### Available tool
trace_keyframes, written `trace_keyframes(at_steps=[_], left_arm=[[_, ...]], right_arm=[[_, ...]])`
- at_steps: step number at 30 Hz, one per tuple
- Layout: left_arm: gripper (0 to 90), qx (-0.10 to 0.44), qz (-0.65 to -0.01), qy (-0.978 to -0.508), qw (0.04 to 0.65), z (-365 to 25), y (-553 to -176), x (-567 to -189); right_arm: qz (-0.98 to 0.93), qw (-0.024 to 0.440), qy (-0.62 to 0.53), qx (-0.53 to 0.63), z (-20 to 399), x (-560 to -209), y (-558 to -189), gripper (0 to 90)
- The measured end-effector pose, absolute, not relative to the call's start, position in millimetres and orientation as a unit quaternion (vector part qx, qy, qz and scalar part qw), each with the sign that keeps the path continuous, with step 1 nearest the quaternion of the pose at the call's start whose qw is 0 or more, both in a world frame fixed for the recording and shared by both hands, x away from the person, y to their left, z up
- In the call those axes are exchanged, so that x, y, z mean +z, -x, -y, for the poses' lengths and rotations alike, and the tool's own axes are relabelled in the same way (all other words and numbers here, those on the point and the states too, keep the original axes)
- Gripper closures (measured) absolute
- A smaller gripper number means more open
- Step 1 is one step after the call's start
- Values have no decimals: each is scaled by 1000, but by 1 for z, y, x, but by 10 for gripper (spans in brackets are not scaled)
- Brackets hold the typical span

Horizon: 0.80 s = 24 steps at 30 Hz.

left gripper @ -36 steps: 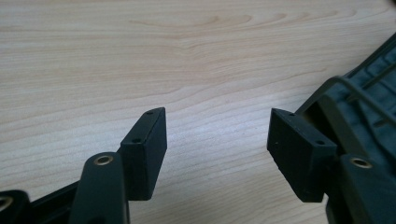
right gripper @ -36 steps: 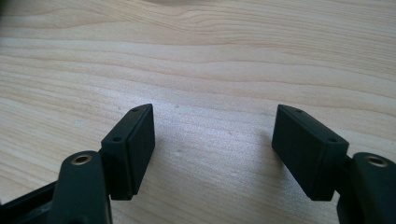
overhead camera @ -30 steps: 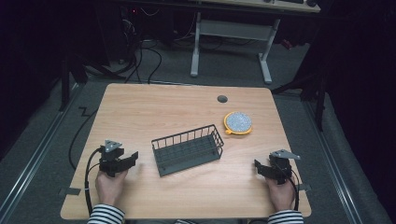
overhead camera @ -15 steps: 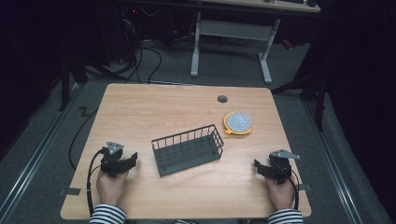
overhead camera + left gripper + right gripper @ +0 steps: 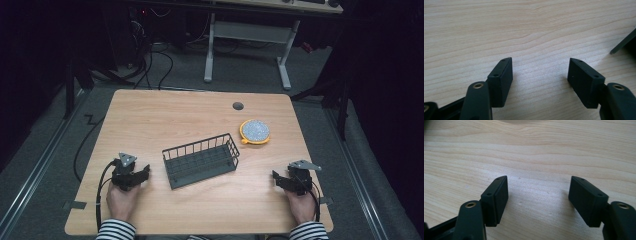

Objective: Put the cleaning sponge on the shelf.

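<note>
A dark wire basket (image 5: 201,160) sits empty on the wooden table (image 5: 175,115), near the middle. Behind it to the right lies a round orange-rimmed disc with a pale speckled top (image 5: 255,131). My left gripper (image 5: 145,171) rests on the table left of the basket, pointing toward it; its jaws stand open over bare wood (image 5: 540,61). My right gripper (image 5: 276,178) rests at the front right, pointing left. It is open with nothing between the jaws (image 5: 539,178), which have just been closing a little.
A dark basket corner (image 5: 624,42) shows at the right edge of the left gripper view. A small cable hole (image 5: 238,106) sits near the table's far edge. Cables and a desk frame (image 5: 247,45) stand on the floor beyond.
The left gripper has edged slightly to the right, toward the basket. The right hand, the basket and the disc have kept still.
</note>
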<state>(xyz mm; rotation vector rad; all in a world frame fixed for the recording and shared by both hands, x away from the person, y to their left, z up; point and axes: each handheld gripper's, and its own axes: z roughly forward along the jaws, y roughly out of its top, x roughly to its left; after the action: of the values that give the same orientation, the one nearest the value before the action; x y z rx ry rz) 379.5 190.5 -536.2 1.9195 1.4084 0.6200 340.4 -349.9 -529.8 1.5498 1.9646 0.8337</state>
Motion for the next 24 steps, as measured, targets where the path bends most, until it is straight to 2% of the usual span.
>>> trace_keyframes(at_steps=[3,11,24], left_arm=[[369,237,-539,-736,334,-190,-379,-536],[347,235,-539,-736,334,-190,-379,-536],[343,235,-539,-736,334,-190,-380,-536]], right_arm=[[-720,240,-570,315,351,-529,-341,374],[-722,203,-568,339,348,-510,-352,399],[-727,186,-555,360,337,-477,-387,415]])
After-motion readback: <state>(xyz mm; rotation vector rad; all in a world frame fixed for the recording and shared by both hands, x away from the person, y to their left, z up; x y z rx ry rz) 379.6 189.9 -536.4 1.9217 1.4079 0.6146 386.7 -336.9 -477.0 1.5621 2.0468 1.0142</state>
